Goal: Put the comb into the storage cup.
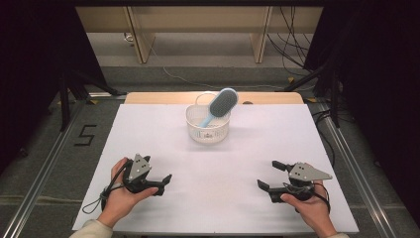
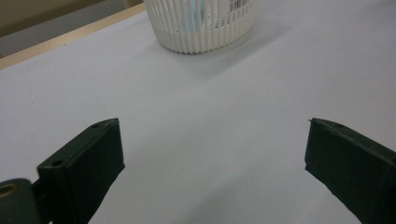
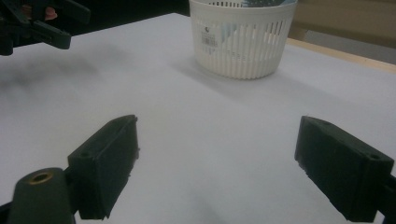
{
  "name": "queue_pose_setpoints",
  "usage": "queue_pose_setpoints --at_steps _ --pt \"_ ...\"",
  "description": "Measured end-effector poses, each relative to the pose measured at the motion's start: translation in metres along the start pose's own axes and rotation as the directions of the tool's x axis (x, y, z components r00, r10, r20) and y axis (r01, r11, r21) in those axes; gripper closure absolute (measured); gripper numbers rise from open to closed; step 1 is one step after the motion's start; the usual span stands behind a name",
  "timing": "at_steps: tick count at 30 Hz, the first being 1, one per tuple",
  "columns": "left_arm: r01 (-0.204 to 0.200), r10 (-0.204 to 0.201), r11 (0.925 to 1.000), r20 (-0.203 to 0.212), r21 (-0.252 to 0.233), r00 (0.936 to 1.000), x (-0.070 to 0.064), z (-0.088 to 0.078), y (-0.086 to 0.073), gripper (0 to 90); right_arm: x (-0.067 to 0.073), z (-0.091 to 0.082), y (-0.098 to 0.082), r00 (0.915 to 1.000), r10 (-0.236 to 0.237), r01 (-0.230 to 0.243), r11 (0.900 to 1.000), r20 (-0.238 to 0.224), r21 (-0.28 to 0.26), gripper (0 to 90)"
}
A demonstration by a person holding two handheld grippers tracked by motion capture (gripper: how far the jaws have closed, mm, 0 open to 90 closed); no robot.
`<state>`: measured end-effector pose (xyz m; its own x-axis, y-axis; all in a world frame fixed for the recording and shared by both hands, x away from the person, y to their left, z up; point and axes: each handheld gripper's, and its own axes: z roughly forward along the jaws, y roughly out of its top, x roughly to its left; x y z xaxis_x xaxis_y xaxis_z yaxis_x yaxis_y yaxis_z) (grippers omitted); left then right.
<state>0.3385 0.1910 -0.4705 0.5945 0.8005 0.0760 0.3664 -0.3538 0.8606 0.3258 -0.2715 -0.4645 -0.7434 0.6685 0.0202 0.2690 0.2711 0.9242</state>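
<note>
Near the table's front edge, your left gripper and right gripper rest low on the white sheet, both with jaws spread wide and nothing between them. The basket sits toward the far edge, midway across, with the brush leaning out of it. Bare sheet lies between you and it, and on both sides.

One white slatted basket, one blue hairbrush standing in it, two hand-held grippers, left gripper, right gripper, one white table
</note>
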Motion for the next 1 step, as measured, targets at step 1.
queue_pose_setpoints --at_steps 1 --pt "-0.001 0.001 1.0000 0.000 0.000 1.0000 0.0000 0.0001 0.0000 4.0 0.0000 0.0000 0.0000 1.0000 0.000 0.000 1.000 0.000 0.000 14.2"
